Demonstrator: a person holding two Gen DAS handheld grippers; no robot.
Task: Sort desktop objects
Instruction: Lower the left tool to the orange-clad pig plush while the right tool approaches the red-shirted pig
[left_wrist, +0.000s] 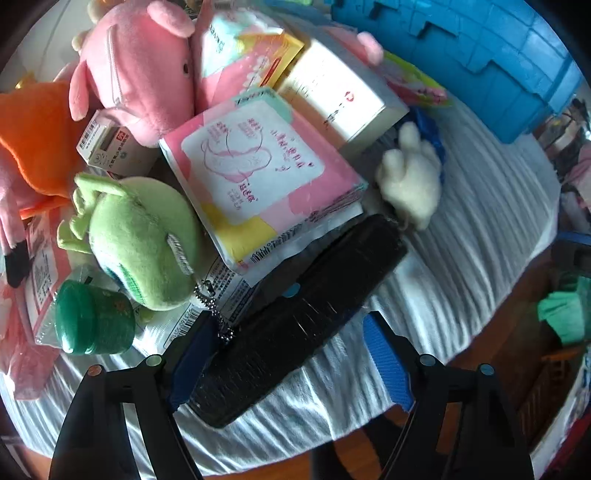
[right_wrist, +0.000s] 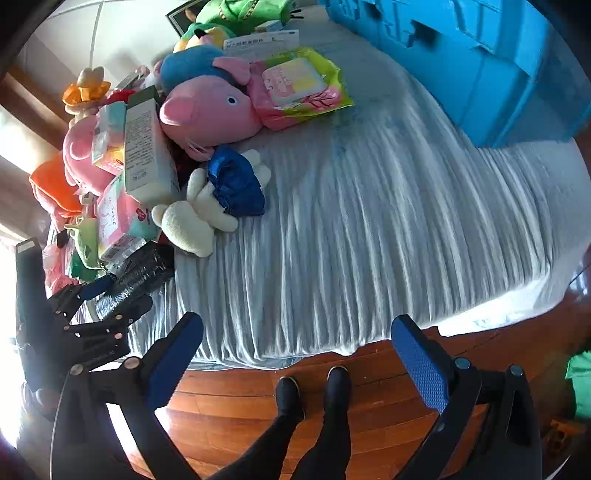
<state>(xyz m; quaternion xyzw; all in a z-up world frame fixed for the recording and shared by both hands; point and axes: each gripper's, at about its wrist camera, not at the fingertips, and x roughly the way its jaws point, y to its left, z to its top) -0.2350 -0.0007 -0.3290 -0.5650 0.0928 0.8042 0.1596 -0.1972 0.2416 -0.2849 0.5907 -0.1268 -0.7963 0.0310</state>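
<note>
A long black textured case (left_wrist: 295, 317) lies at the near edge of the white-covered table (left_wrist: 480, 229). My left gripper (left_wrist: 291, 358) is open, its blue pads on either side of the case's near end, apart from it. In the right wrist view the left gripper (right_wrist: 110, 295) shows at the left by the same case (right_wrist: 136, 280). My right gripper (right_wrist: 295, 354) is open and empty, held over the table's front edge. A green frog plush (left_wrist: 144, 236), a pink pad packet (left_wrist: 258, 181) and a white plush (left_wrist: 410, 184) lie beside the case.
A heap fills the left: pink pig plush (left_wrist: 140, 70), white box (left_wrist: 343, 99), green jar (left_wrist: 92, 321), orange cloth (left_wrist: 37, 136). A blue crate (right_wrist: 480, 66) stands at the back right. A green-pink packet (right_wrist: 303, 88) lies at the back. The person's feet (right_wrist: 314, 391) stand on wooden floor.
</note>
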